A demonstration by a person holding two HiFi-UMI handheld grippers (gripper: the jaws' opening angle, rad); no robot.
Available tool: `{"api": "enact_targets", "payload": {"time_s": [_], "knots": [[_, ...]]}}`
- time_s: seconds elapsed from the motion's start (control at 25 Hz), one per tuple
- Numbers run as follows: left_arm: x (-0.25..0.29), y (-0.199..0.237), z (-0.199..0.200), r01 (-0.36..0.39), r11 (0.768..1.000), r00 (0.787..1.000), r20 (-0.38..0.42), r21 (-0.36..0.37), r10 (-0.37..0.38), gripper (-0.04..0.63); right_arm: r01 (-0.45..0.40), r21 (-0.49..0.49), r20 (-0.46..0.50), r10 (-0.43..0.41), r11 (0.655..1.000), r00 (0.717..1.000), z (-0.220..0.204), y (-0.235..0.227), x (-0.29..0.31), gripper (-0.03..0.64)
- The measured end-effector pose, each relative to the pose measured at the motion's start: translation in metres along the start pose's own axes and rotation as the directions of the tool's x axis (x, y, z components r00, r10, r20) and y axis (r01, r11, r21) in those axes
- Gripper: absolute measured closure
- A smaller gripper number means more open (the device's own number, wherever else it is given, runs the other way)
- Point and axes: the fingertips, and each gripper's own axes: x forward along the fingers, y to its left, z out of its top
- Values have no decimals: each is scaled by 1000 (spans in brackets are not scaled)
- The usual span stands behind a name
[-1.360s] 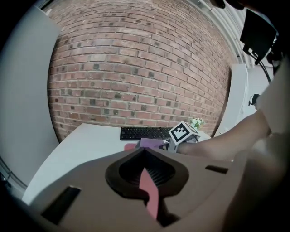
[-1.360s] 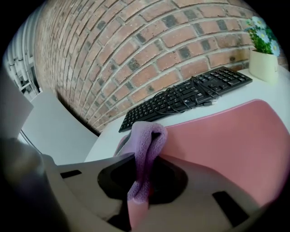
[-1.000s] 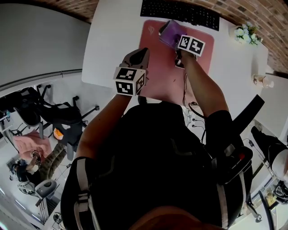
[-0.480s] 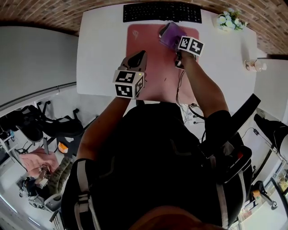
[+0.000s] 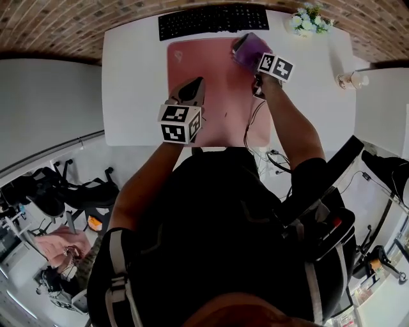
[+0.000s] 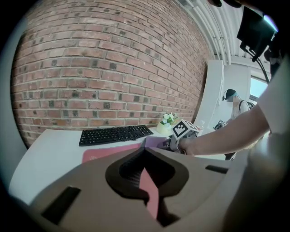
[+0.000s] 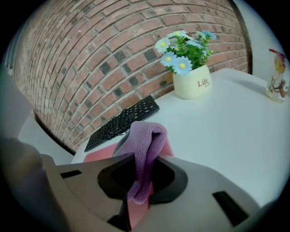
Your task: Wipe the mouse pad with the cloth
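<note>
1. Purple fleecy cloth [image 5: 250, 48] is pinched between the narrow jaws of the right hand-held gripper [image 5: 245, 52]; it hangs down through them and folds over ahead of their tips
2. That cloth sits at the far right corner of the pink rectangular mouse pad [image 5: 208, 76], near the black keyboard [image 5: 214, 19]
3. Left hand-held gripper [image 5: 192, 91] is above the pad's near left part, well apart from the cloth, its jaws drawn together with nothing between them
4. Pad and keyboard lie on the white bench [image 5: 131, 83]; a cream pot of flowers [image 7: 191, 82] stands further right
</note>
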Motion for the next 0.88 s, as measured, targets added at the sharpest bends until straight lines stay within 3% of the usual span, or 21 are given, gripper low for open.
{"api": "enact_targets", "payload": {"time_s": [0.36, 0.56, 0.88], "knots": [[-11, -8, -3, 48, 999, 999, 14, 17, -48, 592, 107, 28, 56, -109, 994, 992, 14, -51, -28, 557], [-31, 4, 12, 59, 998, 995, 73, 25, -61, 592, 127, 20, 142, -129, 992, 981, 27, -47, -64, 557], [-87, 14, 28, 99, 994, 975, 194, 44, -105, 592, 35, -127, 285, 3, 991, 959, 27, 33, -148, 557]]}}
